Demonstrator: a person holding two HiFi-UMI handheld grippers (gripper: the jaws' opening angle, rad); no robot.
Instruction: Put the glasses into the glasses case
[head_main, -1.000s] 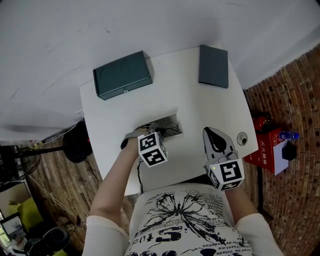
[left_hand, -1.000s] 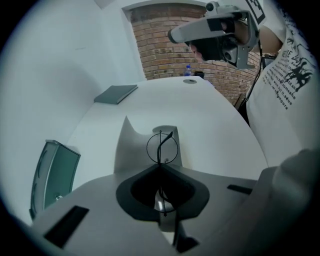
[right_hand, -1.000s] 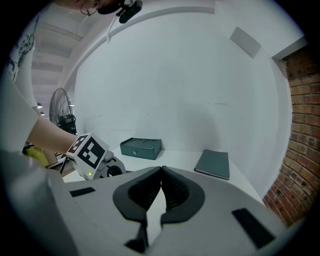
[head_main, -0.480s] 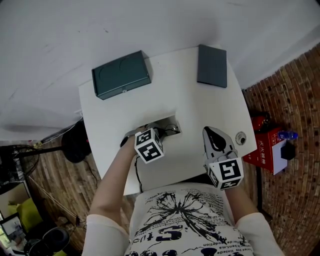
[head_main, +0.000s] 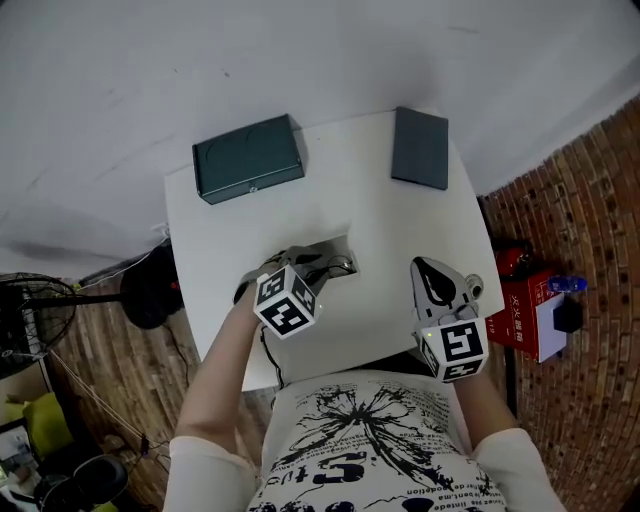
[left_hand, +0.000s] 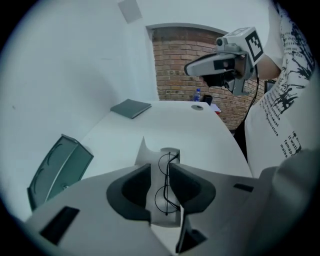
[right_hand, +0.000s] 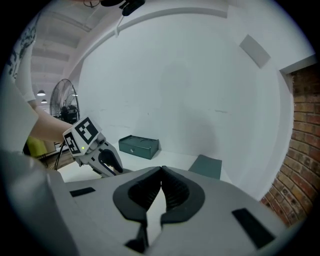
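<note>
Thin black wire glasses (left_hand: 167, 185) lie flat on a grey sheet (left_hand: 145, 150) near the front of the white table (head_main: 390, 220). My left gripper (left_hand: 161, 187) hangs just above them. Its jaws are opening; the glasses show in the gap, and the pads do not press on them. In the head view the glasses (head_main: 336, 266) peek out past the left gripper (head_main: 315, 265). My right gripper (right_hand: 161, 172) is shut and empty, held over the table's front right (head_main: 435, 283). A dark green latched box (head_main: 248, 157) stands at the back left. At the back right lies a flat dark grey case (head_main: 420, 147).
A small round silver fitting (head_main: 472, 288) sits at the table's right edge. Off the table to the right are a brick floor and a red box (head_main: 528, 308). A fan (head_main: 30, 310) and a cable are on the left. The person's torso is close to the front edge.
The left gripper has lifted off the grey sheet and drawn back toward the person. The right gripper has stayed where it was.
</note>
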